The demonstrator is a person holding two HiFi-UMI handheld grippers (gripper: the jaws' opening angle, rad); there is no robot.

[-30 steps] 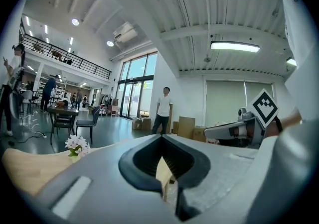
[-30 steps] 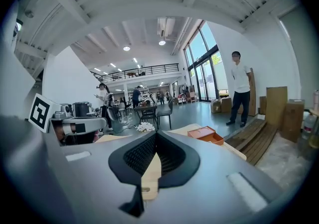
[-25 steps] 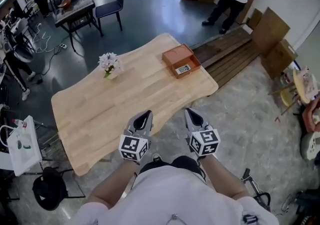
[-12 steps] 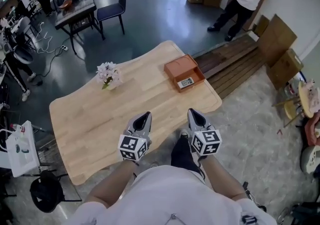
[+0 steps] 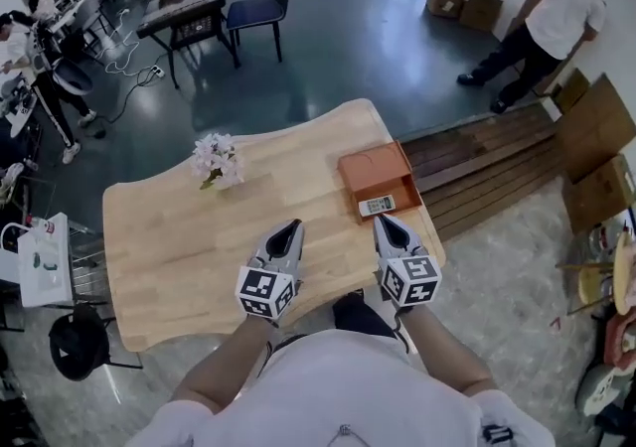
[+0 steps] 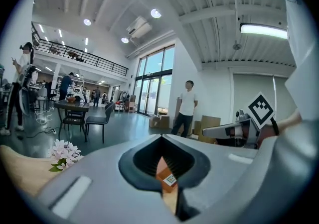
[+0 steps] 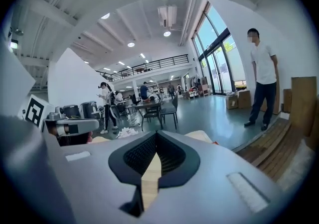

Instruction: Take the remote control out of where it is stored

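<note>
The remote control (image 5: 377, 205) lies in the near end of an open orange box (image 5: 375, 175) at the right side of the wooden table (image 5: 169, 236). Both grippers hover over the table's near edge, empty. My left gripper (image 5: 289, 228) is shut, left of the box. My right gripper (image 5: 382, 223) is shut, its tips just short of the remote. In the left gripper view the box (image 6: 162, 167) and the remote (image 6: 170, 179) show through the gap behind the closed tips of my left gripper (image 6: 162, 138). Only bare table wood shows behind my right gripper (image 7: 156, 133).
A small bunch of pale flowers (image 5: 216, 158) stands on the table's left half. Wooden planks (image 5: 492, 159) and cardboard boxes (image 5: 596, 152) lie on the floor to the right. A person (image 5: 547, 23) stands far right. A chair (image 5: 260, 8) and dark desk (image 5: 184, 6) are beyond.
The table and box have come much closer in the head view. Both grippers, which hung before the table's near edge, now reach over it; both stay shut.
</note>
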